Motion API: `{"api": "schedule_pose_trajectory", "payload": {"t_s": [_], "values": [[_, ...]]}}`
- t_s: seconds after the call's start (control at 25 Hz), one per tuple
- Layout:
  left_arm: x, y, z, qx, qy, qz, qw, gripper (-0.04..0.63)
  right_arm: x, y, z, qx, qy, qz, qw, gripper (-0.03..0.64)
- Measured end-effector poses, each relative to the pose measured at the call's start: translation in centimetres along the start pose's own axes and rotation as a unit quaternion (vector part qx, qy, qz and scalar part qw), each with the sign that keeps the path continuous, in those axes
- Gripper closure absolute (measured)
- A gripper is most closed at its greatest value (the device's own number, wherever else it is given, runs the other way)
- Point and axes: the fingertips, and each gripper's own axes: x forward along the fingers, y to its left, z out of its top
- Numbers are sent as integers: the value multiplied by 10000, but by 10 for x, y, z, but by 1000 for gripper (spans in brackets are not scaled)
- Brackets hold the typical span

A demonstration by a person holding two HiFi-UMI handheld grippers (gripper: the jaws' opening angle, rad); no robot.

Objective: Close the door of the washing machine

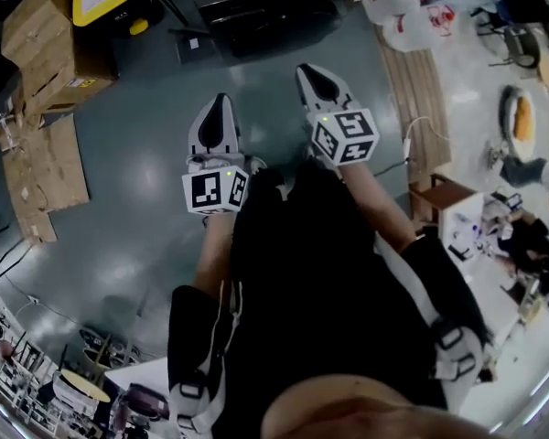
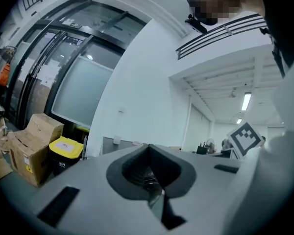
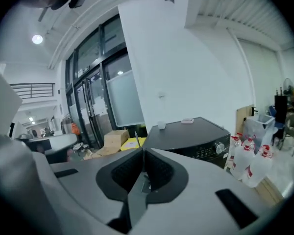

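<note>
The right gripper (image 3: 142, 153) has its fingers pressed together, with nothing between them. The left gripper (image 2: 148, 149) is the same, fingers together and empty. Both are held up in the air in front of the person, well above the grey floor (image 1: 137, 154). The black washing machine (image 3: 196, 136) stands ahead of the fingers, lower down and a bit to the right, well apart from them. The right gripper looks nearer to it than the left one. I cannot see its door from here, so I cannot tell how it stands. I think the right fingers would have to go forward and down to reach it.
</note>
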Motion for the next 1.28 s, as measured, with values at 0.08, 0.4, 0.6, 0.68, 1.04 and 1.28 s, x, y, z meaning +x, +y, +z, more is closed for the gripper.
{"api": "schedule_pose_trajectory", "payload": {"t_s": [0.08, 0.4, 0.6, 0.68, 1.04, 1.28], "values": [[-2, -21, 9, -13, -49, -17, 10000, 591, -25, -12, 12, 46, -146, -51, 9999, 598], [-1, -80, 22, -187, -87, 13, 9998, 591, -99, -43, 35, 103, -502, -139, 9986, 606], [9, -100, 17, 18, 46, -42, 10000, 591, -112, -51, 28, -6, -409, 11, 9992, 606], [10, -105, 16, -24, 51, 9, 10000, 591, -114, -52, 26, -27, -384, 50, 9992, 606], [16, -113, 14, 109, 29, -35, 9999, 591, -116, -58, 33, -124, -526, 125, 9985, 611], [14, -111, 13, 147, 12, -32, 9999, 591, -117, -54, 33, -192, -531, 175, 9982, 611]]}}
